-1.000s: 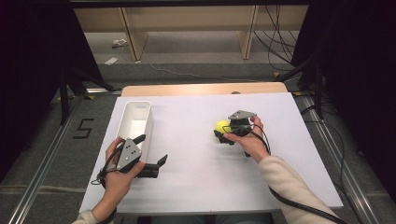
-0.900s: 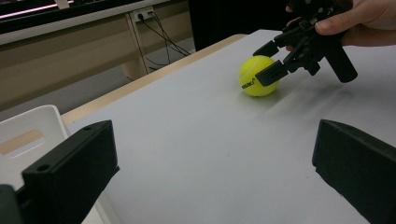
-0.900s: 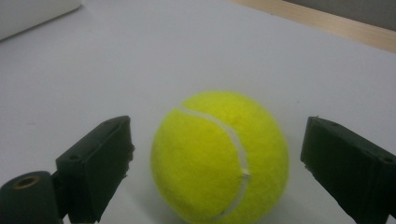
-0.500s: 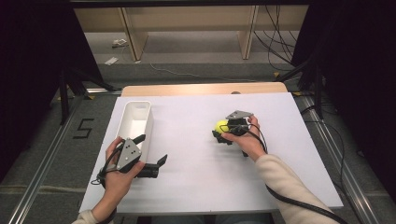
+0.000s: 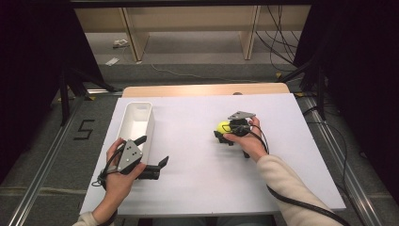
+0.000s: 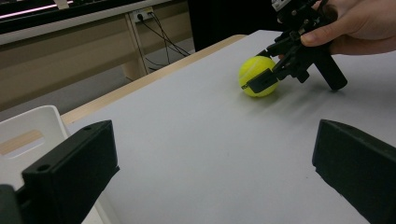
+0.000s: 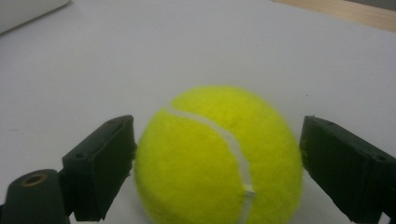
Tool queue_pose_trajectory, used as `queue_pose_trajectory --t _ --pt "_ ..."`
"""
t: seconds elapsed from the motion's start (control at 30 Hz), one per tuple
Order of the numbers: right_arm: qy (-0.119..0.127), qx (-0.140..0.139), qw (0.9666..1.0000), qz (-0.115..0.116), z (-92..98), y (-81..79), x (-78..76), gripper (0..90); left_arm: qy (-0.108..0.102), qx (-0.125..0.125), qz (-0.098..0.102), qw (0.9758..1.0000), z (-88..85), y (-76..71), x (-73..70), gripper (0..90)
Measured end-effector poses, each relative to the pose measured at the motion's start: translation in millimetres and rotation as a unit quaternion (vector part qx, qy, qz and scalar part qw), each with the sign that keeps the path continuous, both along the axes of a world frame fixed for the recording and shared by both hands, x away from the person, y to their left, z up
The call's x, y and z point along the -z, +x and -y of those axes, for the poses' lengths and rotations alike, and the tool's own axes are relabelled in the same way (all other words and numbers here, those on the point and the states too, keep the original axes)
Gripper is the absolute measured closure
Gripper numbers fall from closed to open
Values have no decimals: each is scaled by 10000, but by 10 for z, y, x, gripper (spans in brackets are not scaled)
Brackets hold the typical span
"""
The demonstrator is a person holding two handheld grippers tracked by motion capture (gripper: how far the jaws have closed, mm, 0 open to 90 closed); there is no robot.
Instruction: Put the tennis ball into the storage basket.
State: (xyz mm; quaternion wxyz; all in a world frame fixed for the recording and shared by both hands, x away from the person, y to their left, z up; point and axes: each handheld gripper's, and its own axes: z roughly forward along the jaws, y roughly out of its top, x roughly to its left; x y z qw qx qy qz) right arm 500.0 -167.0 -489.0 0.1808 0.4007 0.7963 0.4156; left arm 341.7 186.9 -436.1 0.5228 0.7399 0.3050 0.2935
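Between closing right gripper jaws: tennis ball, barely touching; left gripper spread.

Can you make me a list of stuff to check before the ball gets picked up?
1. Ball between the right gripper's jaws: ok, one jaw on each side.
2. Jaws gripping the ball: not ok yet. They have just been closing; the left jaw is at the ball's edge, the right one looks a sliver short.
3. Ball resting on the table: ok, in the left gripper view it sits there.
4. Bin free for the ball: ok, what shows of its inside is bare.
5. Left gripper out of the way: ok, open with nothing between its jaws, next to the bin.
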Motion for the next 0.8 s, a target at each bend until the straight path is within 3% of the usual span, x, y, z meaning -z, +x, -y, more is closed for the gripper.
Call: queue_pose_trajectory --t 0.43,0.63,0.8 --pt "-17 20 10000 7 -31 8 26 159 -1 1 -4 10000 -2 1 2 0" --pt "0 114 9999 52 -35 0 25 243 7 2 -4 10000 -3 0 1 0" --pt "-16 133 9999 79 -41 -9 23 256 -1 -3 -6 10000 -4 1 2 0"
